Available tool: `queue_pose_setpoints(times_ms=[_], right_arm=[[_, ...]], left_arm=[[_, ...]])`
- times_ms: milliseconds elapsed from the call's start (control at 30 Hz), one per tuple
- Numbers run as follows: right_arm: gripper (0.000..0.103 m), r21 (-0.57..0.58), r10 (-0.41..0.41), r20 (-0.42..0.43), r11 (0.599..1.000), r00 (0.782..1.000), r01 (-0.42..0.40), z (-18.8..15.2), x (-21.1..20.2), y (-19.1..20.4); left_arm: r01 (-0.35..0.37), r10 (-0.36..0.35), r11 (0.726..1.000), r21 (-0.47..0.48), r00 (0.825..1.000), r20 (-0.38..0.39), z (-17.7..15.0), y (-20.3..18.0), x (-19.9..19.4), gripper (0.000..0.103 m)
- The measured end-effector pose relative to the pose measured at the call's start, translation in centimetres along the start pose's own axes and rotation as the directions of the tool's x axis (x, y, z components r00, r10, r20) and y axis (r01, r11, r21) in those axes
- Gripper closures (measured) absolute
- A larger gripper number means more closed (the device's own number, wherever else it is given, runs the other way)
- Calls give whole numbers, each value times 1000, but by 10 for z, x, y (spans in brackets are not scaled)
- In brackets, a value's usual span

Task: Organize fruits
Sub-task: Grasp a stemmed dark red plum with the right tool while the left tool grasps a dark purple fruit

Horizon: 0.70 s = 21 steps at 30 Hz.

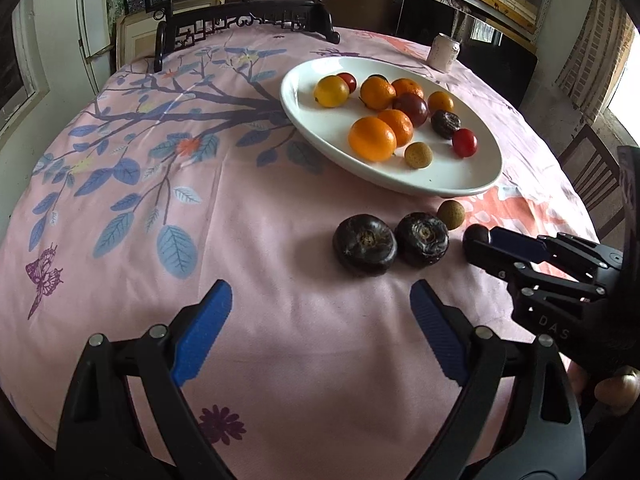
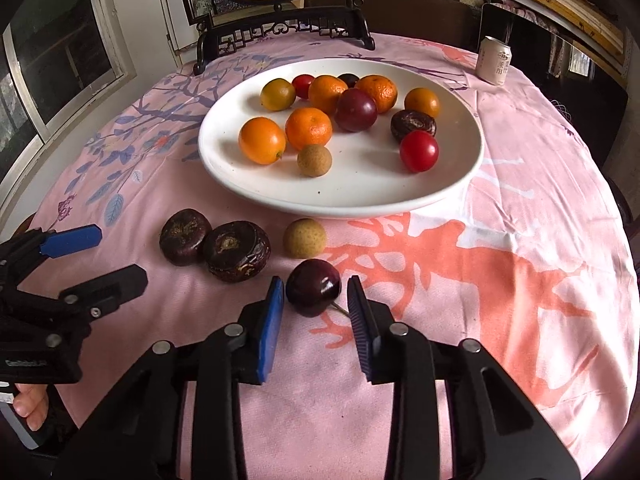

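Observation:
A dark red cherry (image 2: 313,292) lies on the pink cloth between the blue pads of my right gripper (image 2: 315,294). The pads flank it closely, with a sliver of cloth showing on the right side. In the left wrist view that gripper (image 1: 482,246) comes in from the right with the cherry (image 1: 475,234) at its tip. My left gripper (image 1: 320,300) stands wide open just short of two dark water chestnuts (image 1: 365,246) (image 1: 422,239), nothing between its fingers. A tan longan (image 2: 305,238) rests by the white plate (image 2: 340,208), which holds oranges, cherry tomatoes and other fruit.
A pale drink can (image 2: 495,60) stands at the table's far right. A dark carved wooden stand (image 2: 280,28) with a round picture sits at the far edge. A person's fingers (image 2: 30,404) hold the left gripper's handle. The table edge curves close below both grippers.

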State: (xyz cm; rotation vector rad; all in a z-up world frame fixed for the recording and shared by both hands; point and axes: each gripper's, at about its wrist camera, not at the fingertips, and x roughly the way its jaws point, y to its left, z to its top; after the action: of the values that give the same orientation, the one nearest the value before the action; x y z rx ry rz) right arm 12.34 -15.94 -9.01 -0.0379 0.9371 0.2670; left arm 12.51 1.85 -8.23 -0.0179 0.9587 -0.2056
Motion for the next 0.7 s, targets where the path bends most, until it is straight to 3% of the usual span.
queue_pose_setpoints(times_ms=[367,700], right_arm=[[70,15,62,-15,998,998,-62,-4,0,-6],[73,17,31,-24,999,999,-31,1,9,-3]], left_arm=[[-18,19,1000,26,998,-51,9,-9,27,11],[-14,17,999,40,998,-54,12,-11,32,11]])
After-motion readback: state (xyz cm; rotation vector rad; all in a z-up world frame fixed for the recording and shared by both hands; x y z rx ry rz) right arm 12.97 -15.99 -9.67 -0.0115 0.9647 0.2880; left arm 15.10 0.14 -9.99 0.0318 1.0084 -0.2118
